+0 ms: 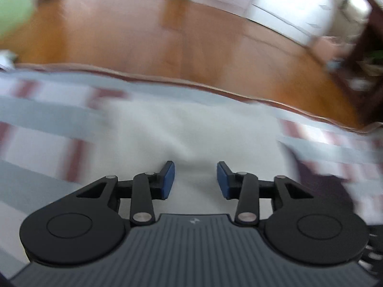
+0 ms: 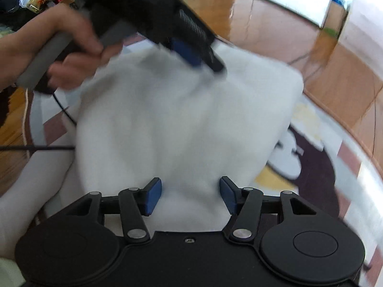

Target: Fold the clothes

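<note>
- Cloth (image 2: 182,129), white and soft, lies spread on a patterned rug (image 2: 311,167) on the floor; in the right wrist view it fills the middle and reaches between the blue pads of the right tool (image 2: 190,196), whose jaws stand apart with nothing pinched.
- Only the right wrist view shows the other tool from outside: a bare hand (image 2: 71,55) grips its grey handle at upper left, the tool tilted down over the far part of the cloth, blurred.
- The left wrist view shows the left tool (image 1: 195,179) open above the same white cloth (image 1: 191,131), holding nothing; the rug (image 1: 47,110) there shows grey and dark red stripes.
- Beyond the rug's edge lies a shiny wooden floor (image 1: 167,35), with bright windows and dark furniture (image 1: 368,47) further off, all blurred.
</note>
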### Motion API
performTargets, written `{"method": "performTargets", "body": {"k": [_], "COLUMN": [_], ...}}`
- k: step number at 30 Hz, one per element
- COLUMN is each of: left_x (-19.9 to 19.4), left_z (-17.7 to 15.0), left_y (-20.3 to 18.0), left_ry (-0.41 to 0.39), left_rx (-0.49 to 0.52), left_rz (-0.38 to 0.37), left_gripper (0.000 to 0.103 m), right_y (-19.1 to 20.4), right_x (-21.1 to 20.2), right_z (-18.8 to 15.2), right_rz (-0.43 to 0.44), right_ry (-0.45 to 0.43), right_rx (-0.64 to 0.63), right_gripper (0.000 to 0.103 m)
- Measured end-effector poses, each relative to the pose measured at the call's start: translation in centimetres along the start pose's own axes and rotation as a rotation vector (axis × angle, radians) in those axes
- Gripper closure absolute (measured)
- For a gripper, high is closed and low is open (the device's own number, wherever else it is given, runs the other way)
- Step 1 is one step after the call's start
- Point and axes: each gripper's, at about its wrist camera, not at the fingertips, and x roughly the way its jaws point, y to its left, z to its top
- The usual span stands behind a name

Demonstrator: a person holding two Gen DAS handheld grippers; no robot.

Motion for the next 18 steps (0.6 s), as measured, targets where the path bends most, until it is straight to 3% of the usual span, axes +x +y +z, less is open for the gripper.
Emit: {"method": "performTargets", "body": {"k": [1,4,5,6,8,9,12,14,16,18], "left_x": [0.1,0.4,0.0,-0.5,-1.6,-2.2,-4.3,-4.8,-4.5,-4.1], "left_z": [0.0,-0.6,-0.7,-0.5,-0.2,0.0,0.2,0.0,-0.4,-1.0], "left_y": [0.7,4.1,4.8,5.0,5.2,5.5,7.6,9.1,10.1,10.5], "left_ry": [-0.002,0.035,0.031,0.027,0.016,0.005,0.003,0.030,0.051,0.059], "left_rx": [0.009,-0.086,-0.106,-0.108,-0.049,-0.016,-0.072,-0.147,-0.195,-0.204], "left_rz": [0.052,0.062,0.066,0.111,0.291,0.353,0.191,0.006,-0.121,-0.167], "left_gripper": [0.062,0.065,0.073,0.072,0.039,0.039,0.038,0.032,0.029,0.029], "right_y": [0.0,-0.4,-0.5,-0.5,-1.7,-2.7,-6.0,-8.3,-10.5,-12.4], "right_x": [-0.2,-0.8,-1.0,-1.2,-1.5,-1.6,-2.1,-2.4,-2.5,-2.3], "right_z": [-0.4,-0.8,-0.8,-0.7,-0.9,-1.0,-1.0,-1.0,-1.0,-1.0], "right_rz": [0.015,0.048,0.064,0.085,0.147,0.192,0.283,0.315,0.346,0.371], "right_ry": [0.012,0.017,0.021,0.029,0.046,0.050,0.033,-0.006,-0.080,-0.139], "right_rx": [0.013,0.041,0.042,0.044,0.078,0.109,0.216,0.306,0.425,0.539], "right_gripper": [0.042,0.042,0.042,0.041,0.040,0.040,0.040,0.039,0.031,0.028]}}
